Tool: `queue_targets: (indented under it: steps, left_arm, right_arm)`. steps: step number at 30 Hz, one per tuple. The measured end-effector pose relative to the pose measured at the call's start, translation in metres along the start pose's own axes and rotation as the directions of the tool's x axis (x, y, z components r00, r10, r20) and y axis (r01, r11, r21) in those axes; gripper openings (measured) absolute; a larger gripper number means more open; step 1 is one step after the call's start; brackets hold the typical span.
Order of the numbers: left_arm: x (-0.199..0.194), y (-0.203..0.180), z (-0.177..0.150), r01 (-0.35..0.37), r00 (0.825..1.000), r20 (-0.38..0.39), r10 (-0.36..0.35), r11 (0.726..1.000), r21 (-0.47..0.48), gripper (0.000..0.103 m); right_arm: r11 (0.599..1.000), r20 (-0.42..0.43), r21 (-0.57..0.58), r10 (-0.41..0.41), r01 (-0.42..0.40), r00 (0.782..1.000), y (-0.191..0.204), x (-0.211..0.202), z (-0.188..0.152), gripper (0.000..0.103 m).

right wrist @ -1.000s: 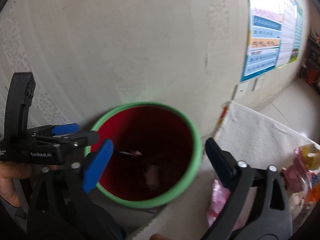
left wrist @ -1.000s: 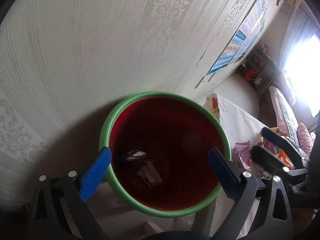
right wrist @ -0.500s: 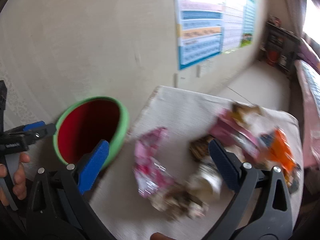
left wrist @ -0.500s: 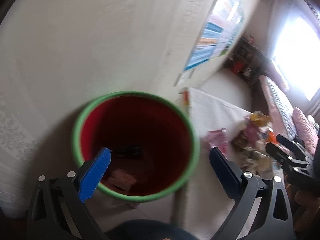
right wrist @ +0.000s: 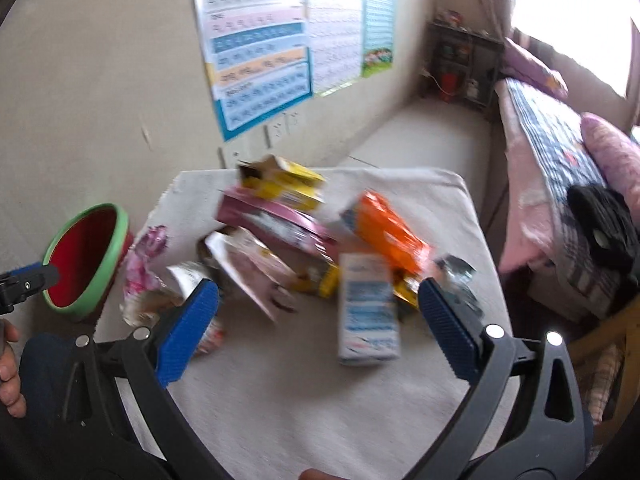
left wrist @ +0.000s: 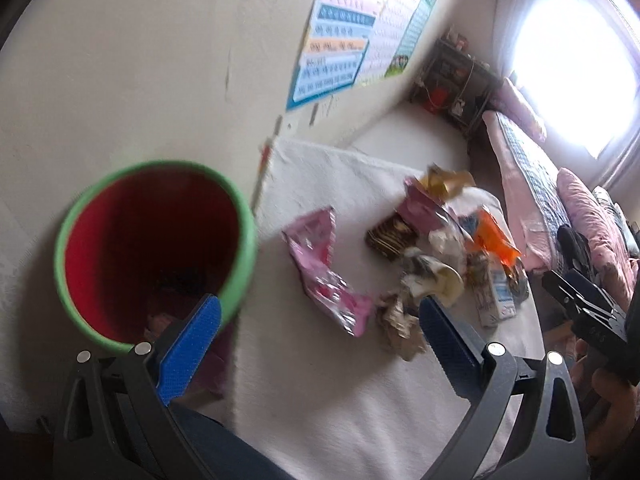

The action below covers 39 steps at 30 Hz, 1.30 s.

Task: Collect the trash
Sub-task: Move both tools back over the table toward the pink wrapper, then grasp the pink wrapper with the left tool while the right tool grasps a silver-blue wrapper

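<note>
both frames are motion-blurred, so small details are unreliable. my left gripper has its blue pads spread wide with nothing between them; it hangs over the near edge of the cloth-covered table. my right gripper is likewise spread and empty, above the trash pile.

red bin with green rim stands at the table's left edge, against the beige wall; some dark scraps lie at its bottom, too blurred to identify. in the right wrist view the same bin sits far left, with my left gripper's tip just beside it.

trash still on the table: pink wrapper nearest the bin, crumpled brown paper close to the left gripper's right pad, a white-and-blue carton lying flat between the right gripper's pads in view, orange packet behind it, yellow box at the back, maroon flat box under it. items overlap in one heap.

wall posters hang behind the table; a bed with pink bedding is off to the right.
</note>
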<state>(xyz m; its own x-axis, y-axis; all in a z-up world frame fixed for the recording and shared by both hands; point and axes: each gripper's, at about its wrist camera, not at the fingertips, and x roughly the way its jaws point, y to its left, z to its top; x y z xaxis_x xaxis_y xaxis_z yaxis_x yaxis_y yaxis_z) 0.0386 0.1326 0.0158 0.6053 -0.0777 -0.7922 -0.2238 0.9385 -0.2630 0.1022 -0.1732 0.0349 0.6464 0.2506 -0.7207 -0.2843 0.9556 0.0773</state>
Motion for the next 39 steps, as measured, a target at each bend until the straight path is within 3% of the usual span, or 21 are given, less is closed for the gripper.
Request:
queue_targets:
  steps: [3,14,23,31,39]
  left_arm:
    - [0.005,-0.011,-0.002,0.023,1.0,-0.014,-0.024,1.0,-0.009,0.095]
    - [0.011,-0.039,0.007,0.008,1.0,-0.028,-0.007,0.999,0.05,0.095]
    - [0.041,-0.033,0.021,0.013,0.996,-0.088,-0.012,1.0,0.011,0.094]
    - [0.078,-0.024,0.03,0.005,0.988,-0.153,-0.011,0.999,-0.037,0.076]
    - [0.112,-0.015,0.029,-0.002,0.975,-0.221,-0.016,0.997,-0.08,0.072]
  right_arm:
    - [0.997,-0.059,0.067,0.048,-0.044,0.997,-0.025,-0.002,-0.006,0.098]
    - [0.992,-0.085,0.11,-0.045,0.054,0.995,-0.085,-0.006,-0.014,0.098]
    - [0.99,-0.14,0.09,-0.097,0.111,0.985,-0.111,0.022,-0.011,0.098]
    - [0.987,-0.196,0.091,-0.114,0.134,0.974,-0.126,0.055,-0.009,0.098]
    - [0.985,-0.249,0.094,-0.114,0.141,0.962,-0.133,0.087,-0.011,0.094]
